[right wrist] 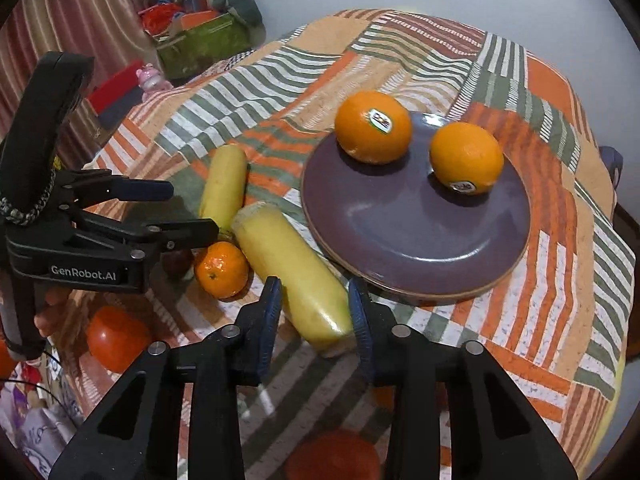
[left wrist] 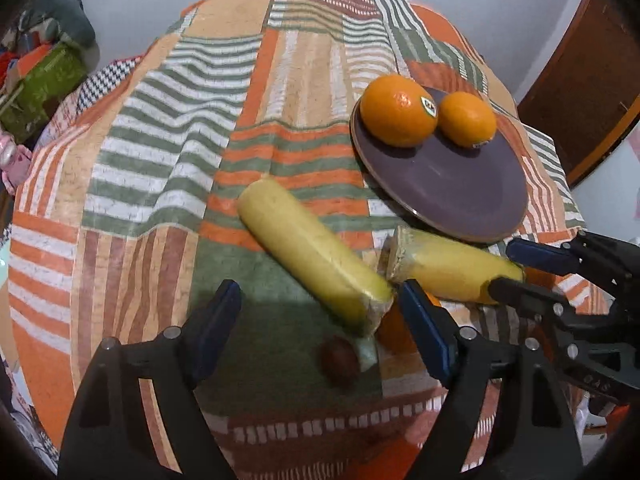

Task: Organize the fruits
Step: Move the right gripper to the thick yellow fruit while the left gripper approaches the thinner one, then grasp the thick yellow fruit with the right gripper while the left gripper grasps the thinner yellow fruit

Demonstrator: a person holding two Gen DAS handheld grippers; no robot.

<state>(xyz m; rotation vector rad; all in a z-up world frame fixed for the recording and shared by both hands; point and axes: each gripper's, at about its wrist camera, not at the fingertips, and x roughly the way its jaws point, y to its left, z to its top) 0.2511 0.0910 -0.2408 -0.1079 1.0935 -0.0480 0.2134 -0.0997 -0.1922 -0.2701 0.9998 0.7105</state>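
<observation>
Both hand-held grippers work over the near edge of the table (left wrist: 192, 128), which is draped in a striped patchwork cloth. The right hand-held gripper (right wrist: 315, 312) has its blue pads set on either side of the near end of a banana (right wrist: 290, 268); in the right wrist view the pads look pressed to the peel, so I judge it gripped, probably to carry it toward the purple plate (right wrist: 400, 232) just beside it. The left hand-held gripper (left wrist: 320, 312) stands with its jaws spread and nothing between them, above the end of the second banana (left wrist: 312, 256), seemingly poised for the next pick. Two oranges (right wrist: 373, 127) already sit on the far half of the plate, which suggests that fruit is being gathered there and that the near half is left free for more. A small mandarin (right wrist: 221, 269) lies between the two bananas near the table's front edge, and in the left wrist view it is mostly hidden behind a blue pad. A dark reddish round fruit (left wrist: 340, 360) near it is too shadowed to name. Two red fruits (right wrist: 116, 338) sit at the near edge, one cut off by the bottom of the right wrist view. A person's fingers (right wrist: 46, 312) show only partly behind the left gripper's handle.
</observation>
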